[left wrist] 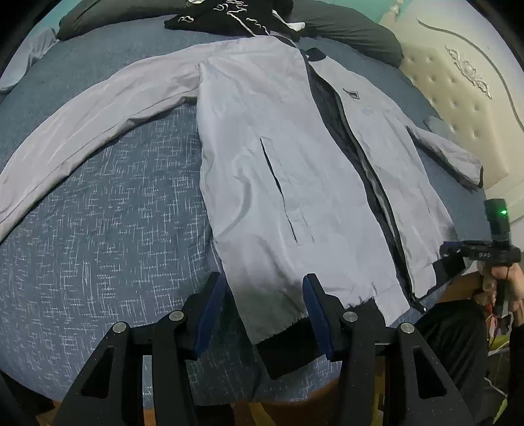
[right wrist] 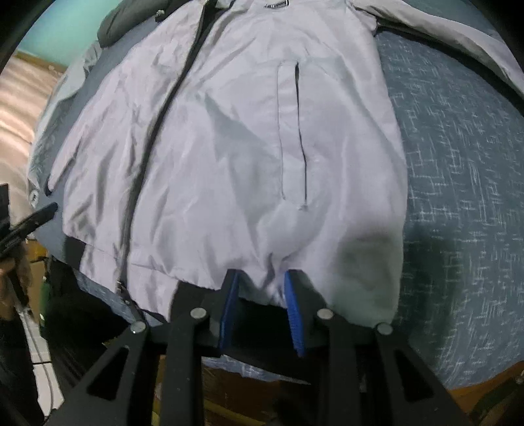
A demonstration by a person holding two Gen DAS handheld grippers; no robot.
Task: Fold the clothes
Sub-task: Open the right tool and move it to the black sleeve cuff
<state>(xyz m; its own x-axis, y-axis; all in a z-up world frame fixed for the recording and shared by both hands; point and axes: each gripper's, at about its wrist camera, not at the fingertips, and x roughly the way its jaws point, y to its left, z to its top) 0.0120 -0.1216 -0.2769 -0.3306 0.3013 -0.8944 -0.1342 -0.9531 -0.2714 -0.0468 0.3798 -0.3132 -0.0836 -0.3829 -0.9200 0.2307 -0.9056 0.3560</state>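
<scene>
A light grey zip jacket (left wrist: 281, 157) lies front-up and flat on the blue bed, its sleeves spread to both sides. Its black hem band (left wrist: 288, 340) points toward me. My left gripper (left wrist: 263, 295) is open wide at the hem of the left front panel, one finger on each side of the fabric. My right gripper (right wrist: 260, 288) is open more narrowly at the hem of the other panel (right wrist: 229, 164). The cloth puckers between its blue pads (right wrist: 291, 311). The right gripper (left wrist: 458, 259) also shows at the jacket's right hem corner, held by a hand (left wrist: 506, 281).
The blue patterned bedspread (left wrist: 114, 229) covers the bed, with its wooden edge below my grippers. A black printed garment (left wrist: 229, 16) and dark pillows (left wrist: 353, 36) lie beyond the collar. A tufted cream headboard (left wrist: 458, 85) stands at the right.
</scene>
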